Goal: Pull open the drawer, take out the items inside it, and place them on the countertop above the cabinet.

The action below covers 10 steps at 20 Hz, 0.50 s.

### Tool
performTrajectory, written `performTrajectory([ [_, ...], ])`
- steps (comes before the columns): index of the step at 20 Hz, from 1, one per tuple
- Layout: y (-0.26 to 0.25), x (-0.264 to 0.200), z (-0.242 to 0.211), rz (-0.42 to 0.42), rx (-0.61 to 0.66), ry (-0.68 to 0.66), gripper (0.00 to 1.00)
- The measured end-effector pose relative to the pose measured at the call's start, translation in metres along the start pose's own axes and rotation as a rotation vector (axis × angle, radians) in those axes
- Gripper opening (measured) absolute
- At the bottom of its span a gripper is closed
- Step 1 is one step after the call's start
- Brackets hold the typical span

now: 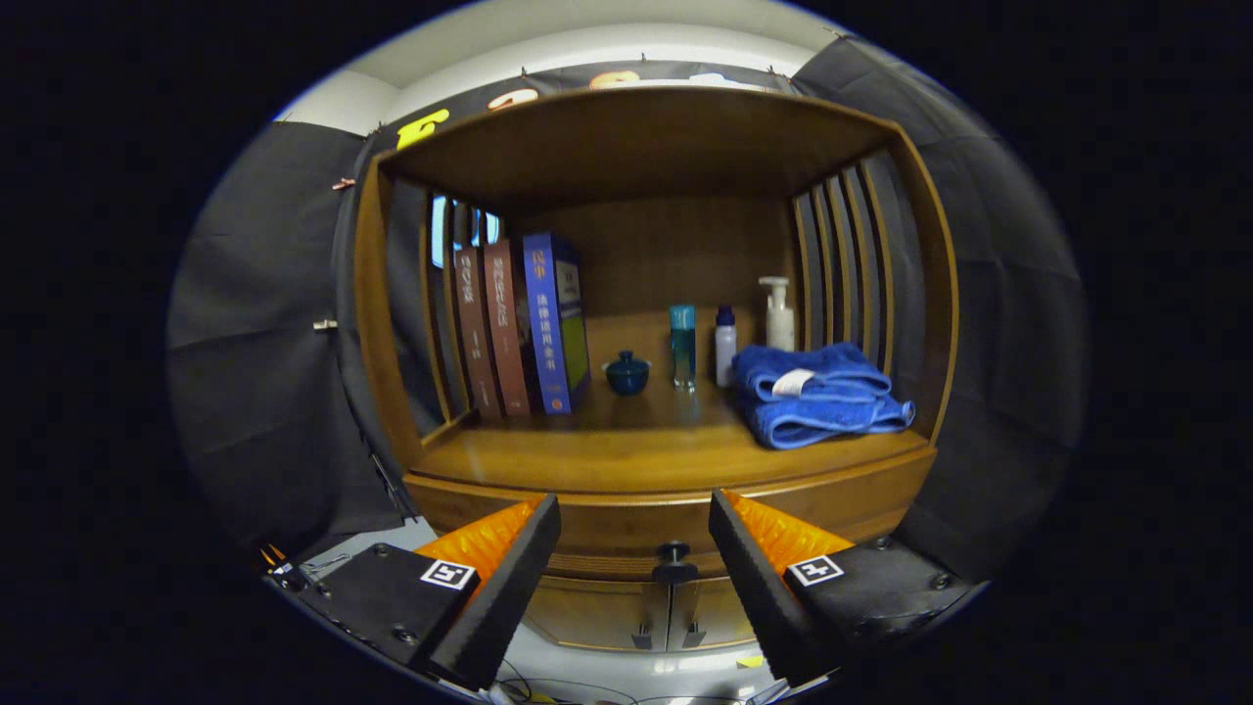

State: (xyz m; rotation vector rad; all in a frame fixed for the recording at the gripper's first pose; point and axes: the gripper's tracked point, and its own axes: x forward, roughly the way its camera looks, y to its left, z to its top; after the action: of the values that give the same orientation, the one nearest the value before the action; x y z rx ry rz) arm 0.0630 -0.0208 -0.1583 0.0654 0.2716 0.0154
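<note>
Wooden cabinet tabletop carries books at its left edge and folded blue towels at its right. Gripper fingers are spread, the closed drawer's knob between them

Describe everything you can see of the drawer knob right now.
The drawer knob is a small, dark, round pull on a short stem, fixed at the middle of the wooden drawer front just under the countertop. The drawer looks closed. The knob sits between the fingers of the open gripper, and neither finger touches it.
</note>
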Motion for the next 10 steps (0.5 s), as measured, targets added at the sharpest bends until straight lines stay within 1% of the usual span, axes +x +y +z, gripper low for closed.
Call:
performTrajectory([
  [2,-0.005,0.024,-0.032,-0.023,0.014,0.06,1.0],
  [5,-0.014,0.048,-0.062,-0.044,0.01,0.141,0.99],
  [10,-0.032,0.068,-0.085,-0.088,0.01,0.192,0.98],
])
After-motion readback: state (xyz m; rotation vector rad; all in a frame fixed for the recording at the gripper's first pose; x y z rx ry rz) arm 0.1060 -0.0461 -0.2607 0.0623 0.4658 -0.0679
